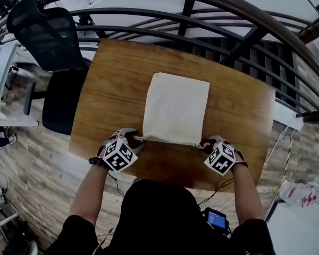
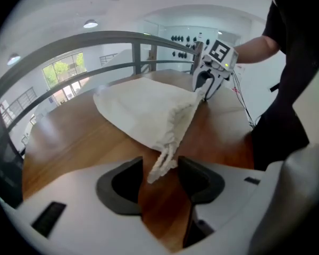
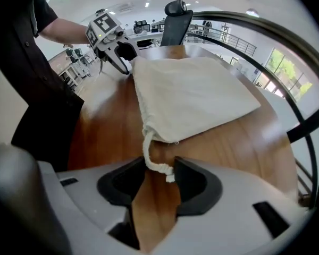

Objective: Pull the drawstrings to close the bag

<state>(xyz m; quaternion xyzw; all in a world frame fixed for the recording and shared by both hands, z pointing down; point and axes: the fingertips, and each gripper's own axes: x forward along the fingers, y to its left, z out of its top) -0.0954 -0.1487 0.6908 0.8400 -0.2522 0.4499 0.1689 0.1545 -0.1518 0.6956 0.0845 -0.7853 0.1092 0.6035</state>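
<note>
A cream cloth bag (image 1: 175, 108) lies flat on the wooden table (image 1: 111, 89), its gathered mouth toward me. My left gripper (image 1: 135, 138) is at the mouth's left corner. In the left gripper view the left drawstring's frayed end (image 2: 164, 163) lies between the jaws of the left gripper (image 2: 160, 177), which stand apart and do not press it. My right gripper (image 1: 206, 142) is at the right corner. The knotted right drawstring (image 3: 149, 155) loops down between the jaws of the right gripper (image 3: 159, 179), which are also apart.
A black office chair (image 1: 48, 36) stands off the table's far left corner. A curved dark railing (image 1: 202, 15) runs behind the far edge. Cables and a small lit device (image 1: 216, 219) lie on the floor by my right side.
</note>
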